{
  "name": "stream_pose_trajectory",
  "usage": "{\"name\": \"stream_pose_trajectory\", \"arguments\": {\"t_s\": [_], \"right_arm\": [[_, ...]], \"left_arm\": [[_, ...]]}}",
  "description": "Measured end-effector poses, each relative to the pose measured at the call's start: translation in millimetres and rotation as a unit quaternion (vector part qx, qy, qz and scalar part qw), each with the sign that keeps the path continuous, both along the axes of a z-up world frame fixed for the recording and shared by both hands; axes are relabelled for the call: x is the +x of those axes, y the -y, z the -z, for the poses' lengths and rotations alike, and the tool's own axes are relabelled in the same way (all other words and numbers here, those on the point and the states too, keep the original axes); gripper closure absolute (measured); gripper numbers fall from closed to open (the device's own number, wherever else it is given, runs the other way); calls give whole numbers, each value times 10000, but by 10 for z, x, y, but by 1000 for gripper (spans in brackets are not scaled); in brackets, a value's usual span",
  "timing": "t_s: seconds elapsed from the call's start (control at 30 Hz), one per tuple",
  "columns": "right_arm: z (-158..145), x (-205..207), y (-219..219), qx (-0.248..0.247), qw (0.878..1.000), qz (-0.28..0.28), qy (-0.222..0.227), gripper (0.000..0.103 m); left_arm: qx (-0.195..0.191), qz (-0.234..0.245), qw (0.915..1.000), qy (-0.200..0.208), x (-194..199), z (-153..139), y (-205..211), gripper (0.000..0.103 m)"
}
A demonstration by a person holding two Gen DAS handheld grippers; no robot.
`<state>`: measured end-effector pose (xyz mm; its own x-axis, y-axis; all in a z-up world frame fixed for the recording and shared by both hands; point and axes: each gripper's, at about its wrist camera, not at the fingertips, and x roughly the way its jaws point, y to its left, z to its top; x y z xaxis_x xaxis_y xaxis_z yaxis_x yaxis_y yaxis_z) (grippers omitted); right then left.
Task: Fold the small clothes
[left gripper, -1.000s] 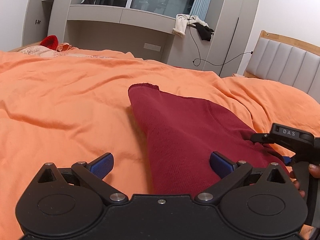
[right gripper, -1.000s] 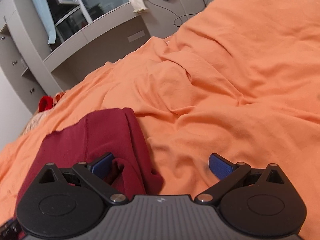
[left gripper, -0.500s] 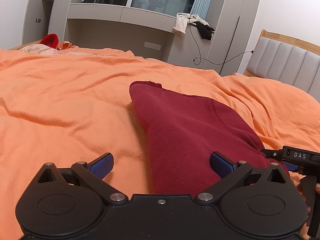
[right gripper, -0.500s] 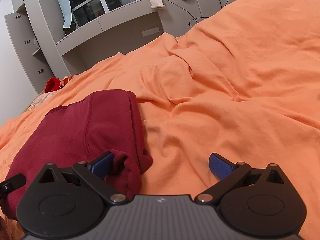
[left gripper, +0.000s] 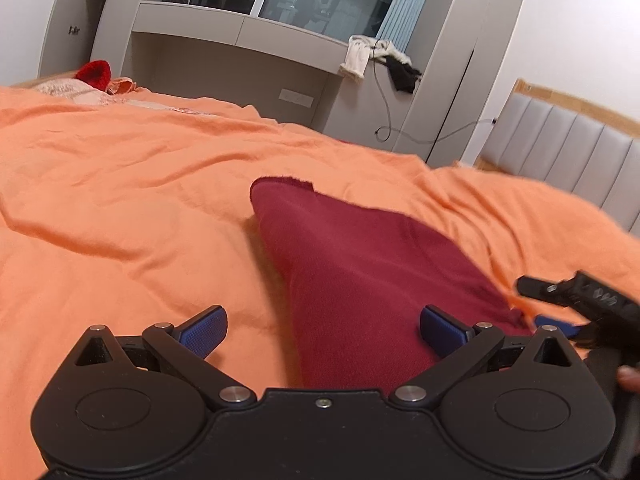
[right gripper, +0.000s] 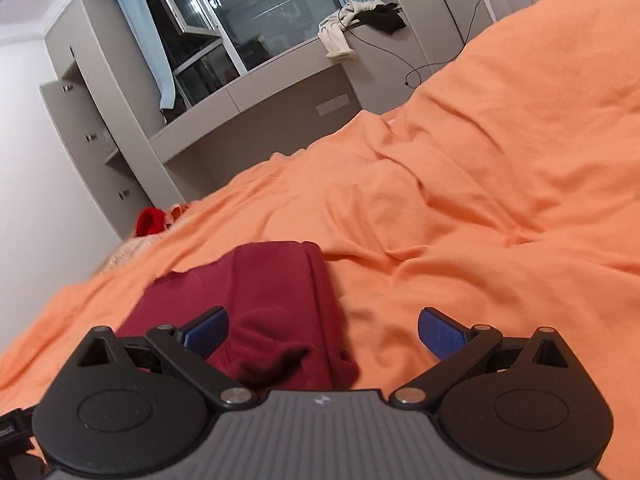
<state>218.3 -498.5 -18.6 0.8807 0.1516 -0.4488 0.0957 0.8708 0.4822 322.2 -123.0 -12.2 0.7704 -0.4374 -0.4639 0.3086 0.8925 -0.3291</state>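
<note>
Dark red garment (left gripper: 360, 264) lies on the orange bedcover (left gripper: 120, 208), already doubled into a long narrow shape; one short end points toward the grey window unit (left gripper: 240, 48), the near end sits under both tools.

Left tool (left gripper: 323, 326): blue pads spread wide, nothing between them but air above the cloth; the garment's left folded edge runs between the pads, with the right pad (left gripper: 440, 330) over red cloth and the left pad over bare bedcover. Right tool (right gripper: 322, 330): also spread wide and empty; its left pad (right gripper: 206, 330) sits just above a bunched, rumpled corner of the garment (right gripper: 276, 320), its right pad over bedcover. In the left view the right tool (left gripper: 556, 326) shows at the garment's right near corner, apart from the cloth edge as far as can be told.

Judgement: step in hand looks like taking the near end for a further fold toward the far end. To do it well: lower each tool so one pad slides under all layers at its corner; the right corner is lumpy, so flatten or catch the whole bunch, not the top ply; pinch both corners level; lift only enough to clear; carry straight along the garment's length and match edges before letting go. Risk: soft bedcover gets pinched along with the cloth.
</note>
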Motion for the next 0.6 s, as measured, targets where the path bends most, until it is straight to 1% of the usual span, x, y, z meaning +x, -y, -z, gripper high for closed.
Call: {"name": "stream_pose_trajectory", "arguments": {"t_s": [0.07, 0.13, 0.2, 0.23, 0.33, 0.43, 0.5, 0.57, 0.6], "right_arm": [[14, 115, -3, 90, 9996, -263, 47, 0], [-3, 252, -33, -55, 9979, -639, 109, 0], [-17, 366, -50, -267, 9967, -753, 122, 0], [-13, 412, -45, -292, 9963, -796, 121, 0], [34, 580, -19, -174, 9934, -1133, 4, 0], [104, 684, 9, 189, 9918, -1246, -194, 0], [152, 693, -5, 338, 9915, -1223, -290, 0], [171, 706, -43, 296, 9915, -1225, -329, 0], [171, 698, -56, 230, 9920, -1193, -339, 4]], "left_arm": [[-198, 41, 9998, 28, 23, -42, -62, 1], [-315, 61, 9995, 34, 80, -91, -116, 1], [-322, 86, 9994, -31, 169, -137, -140, 1], [-314, 114, 9994, -99, 234, -150, -152, 1], [-231, 306, 9983, -431, 446, -124, -151, 1], [18, 559, 9961, -684, 604, -11, -114, 1], [-90, 610, 9955, -725, 653, 108, -120, 1], [-248, 515, 9947, -855, 663, 199, -119, 1], [-220, 515, 9947, -860, 664, 197, -105, 1]]}}
